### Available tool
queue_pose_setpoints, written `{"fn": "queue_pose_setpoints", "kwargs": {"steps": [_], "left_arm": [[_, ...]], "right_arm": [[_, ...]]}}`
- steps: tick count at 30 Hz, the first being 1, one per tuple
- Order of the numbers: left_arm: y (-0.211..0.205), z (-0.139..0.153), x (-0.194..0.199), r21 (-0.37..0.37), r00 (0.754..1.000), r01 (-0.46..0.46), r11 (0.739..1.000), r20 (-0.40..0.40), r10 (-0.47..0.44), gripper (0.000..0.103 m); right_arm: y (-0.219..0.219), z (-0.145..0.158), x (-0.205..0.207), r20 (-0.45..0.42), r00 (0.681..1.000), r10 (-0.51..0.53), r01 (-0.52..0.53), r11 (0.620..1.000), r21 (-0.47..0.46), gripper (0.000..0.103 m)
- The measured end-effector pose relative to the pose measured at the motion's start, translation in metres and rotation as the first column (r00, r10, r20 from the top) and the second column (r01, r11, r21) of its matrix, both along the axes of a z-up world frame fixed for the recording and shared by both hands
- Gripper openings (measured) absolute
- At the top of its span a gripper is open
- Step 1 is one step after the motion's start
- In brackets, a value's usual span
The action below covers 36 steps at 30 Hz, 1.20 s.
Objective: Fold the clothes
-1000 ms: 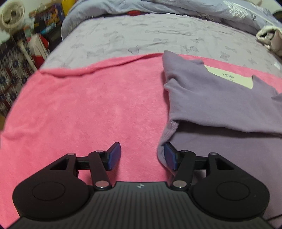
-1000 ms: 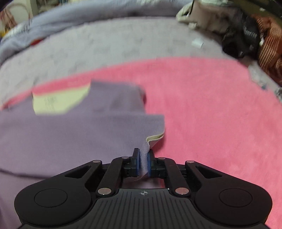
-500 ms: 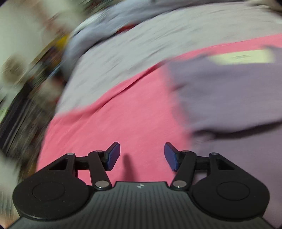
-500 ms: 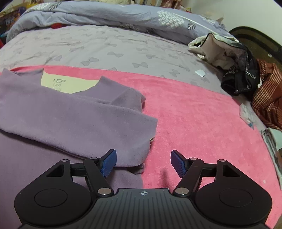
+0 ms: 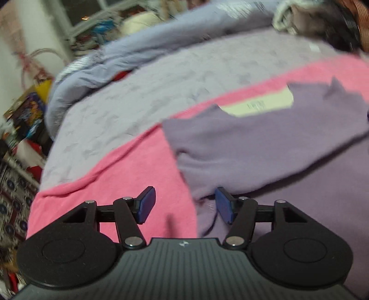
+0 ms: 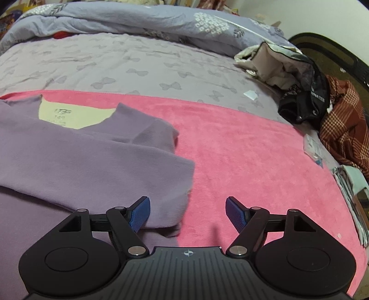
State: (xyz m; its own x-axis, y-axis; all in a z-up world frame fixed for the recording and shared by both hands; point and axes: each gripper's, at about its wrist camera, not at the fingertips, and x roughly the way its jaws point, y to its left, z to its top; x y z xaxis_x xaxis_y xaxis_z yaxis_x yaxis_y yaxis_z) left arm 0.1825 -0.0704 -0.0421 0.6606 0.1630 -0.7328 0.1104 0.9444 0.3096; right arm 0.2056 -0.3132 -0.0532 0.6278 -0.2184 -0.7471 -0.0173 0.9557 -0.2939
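A bed carries everything here: a grey sheet with a bow print [image 6: 138,69], a bunched blue-grey duvet [image 6: 138,20] along its far edge, and a pink towel [image 6: 253,161] spread over the near part. A heap of other clothes [image 6: 311,97] sits at the far right corner of the bed.

The purple top [image 6: 80,161] lies flat on the pink towel, toward the towel's left half, with its neck opening and cream inner label [image 6: 62,115] pointing to the towel's far edge, so its long axis runs from near to far. Both sleeves look already folded in across the chest; the right one ends in a soft cuff that overlaps the body near the garment's right edge.

The right gripper [image 6: 188,213] hangs over that right edge with its jaws wide. They have just been opening, and nothing is pinched between them; the left pad [image 6: 139,214] sits over the folded sleeve, the right pad over bare towel. The left gripper [image 5: 185,206] straddles the garment's left edge in the same way, jaws moderately wide and empty, one pad over towel, the other over purple cloth.

Each gripper is thus nearest its own side. The next fold likely runs along the long axis, which would call for grips nearer the hem, below both views.
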Motion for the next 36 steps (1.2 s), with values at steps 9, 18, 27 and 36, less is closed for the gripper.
{"fn": "queue_pose_setpoints", "kwargs": {"steps": [9, 18, 27, 36], "left_arm": [[0.034, -0.014, -0.008, -0.028, 0.974, -0.229, 0.973, -0.007, 0.229, 0.070], [0.054, -0.011, -0.025, -0.104, 0.959, -0.283, 0.954, -0.039, 0.280, 0.070], [0.097, 0.016, -0.045, -0.089, 0.885, -0.465, 0.881, -0.013, 0.465, 0.061], [0.011, 0.014, 0.053, -0.075, 0.994, -0.010, 0.997, 0.110, 0.018, 0.068]], "right_arm": [[0.010, -0.002, 0.004, 0.009, 0.999, 0.038, -0.038, 0.998, -0.040, 0.077], [0.004, -0.008, 0.016, 0.077, 0.996, 0.036, -0.030, 0.996, -0.080, 0.092], [0.000, 0.007, 0.038, 0.142, 0.978, 0.156, -0.143, 0.985, -0.096, 0.091], [0.003, -0.014, 0.042, 0.069, 0.987, 0.145, -0.136, 0.984, -0.110, 0.091]]}}
